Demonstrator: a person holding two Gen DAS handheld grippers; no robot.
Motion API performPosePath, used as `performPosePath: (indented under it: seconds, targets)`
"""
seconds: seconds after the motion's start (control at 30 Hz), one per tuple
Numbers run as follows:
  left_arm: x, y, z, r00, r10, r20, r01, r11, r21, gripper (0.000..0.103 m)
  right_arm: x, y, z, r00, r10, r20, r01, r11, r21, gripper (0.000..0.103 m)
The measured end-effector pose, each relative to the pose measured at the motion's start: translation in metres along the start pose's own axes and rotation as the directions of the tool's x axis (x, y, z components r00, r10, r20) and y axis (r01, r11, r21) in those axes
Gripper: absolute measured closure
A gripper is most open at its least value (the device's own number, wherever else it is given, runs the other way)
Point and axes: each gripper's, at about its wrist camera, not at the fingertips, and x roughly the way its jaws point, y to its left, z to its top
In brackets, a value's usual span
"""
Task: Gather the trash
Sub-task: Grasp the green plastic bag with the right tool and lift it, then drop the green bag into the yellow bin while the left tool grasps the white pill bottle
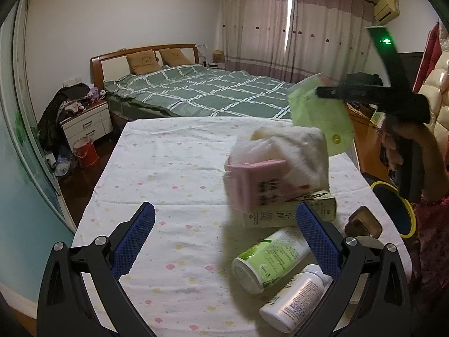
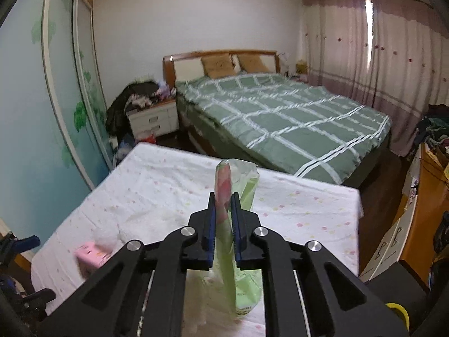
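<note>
My right gripper [image 2: 223, 210] is shut on a light green plastic wrapper [image 2: 247, 185] and holds it above the table; in the left wrist view the wrapper [image 1: 320, 115] hangs at upper right. My left gripper [image 1: 224, 219] is open and empty, low over the table. Between and beyond its fingers lie a pink pack with white tissue [image 1: 252, 179], a cream carton [image 1: 280, 210], a green tube [image 1: 269, 258] and a white bottle [image 1: 294, 297]. The pink pack [image 2: 92, 254] also shows in the right wrist view.
The table wears a white flowered cloth [image 1: 168, 168]. A yellow-rimmed bin [image 1: 398, 210] stands at its right edge beside a brown brush [image 1: 364, 221]. A green-quilted bed [image 1: 202, 90] lies beyond, with a nightstand [image 1: 87, 123] and red bucket [image 1: 85, 151] at left.
</note>
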Motion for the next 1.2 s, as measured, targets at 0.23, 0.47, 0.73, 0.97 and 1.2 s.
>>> performPosePath:
  seconds: [0.23,0.47,0.73,0.97,1.2]
  targets:
    - [-0.017,-0.021,-0.003,0.998,-0.061,0.020,0.060,0.998,0.013,0.004,-0.082,-0.043,-0.016,0.990,-0.094,0.109,0.083,0.992,0.096,0.093]
    - [-0.026,-0.054,-0.011,0.993,-0.118,0.011,0.116,0.990,0.084,0.004,-0.135,-0.100,-0.073,0.959,-0.271,0.086,0.249,0.946,0.208,0.093]
    - [-0.031,-0.071,-0.028,0.988,-0.145,-0.044,0.149,0.980,0.128,0.004,-0.123,-0.198,-0.163,0.913,-0.387,-0.124,0.404,0.831,0.383,0.093]
    - [-0.031,-0.077,-0.044,0.980,-0.173,-0.095,0.186,0.970,0.157,0.004,-0.084,-0.255,-0.225,0.888,-0.364,-0.282,0.458,0.753,0.473,0.090]
    - [-0.027,-0.085,-0.053,0.973,-0.194,-0.122,0.215,0.958,0.192,0.004,-0.084,-0.262,-0.248,0.869,-0.391,-0.303,0.494,0.713,0.498,0.066]
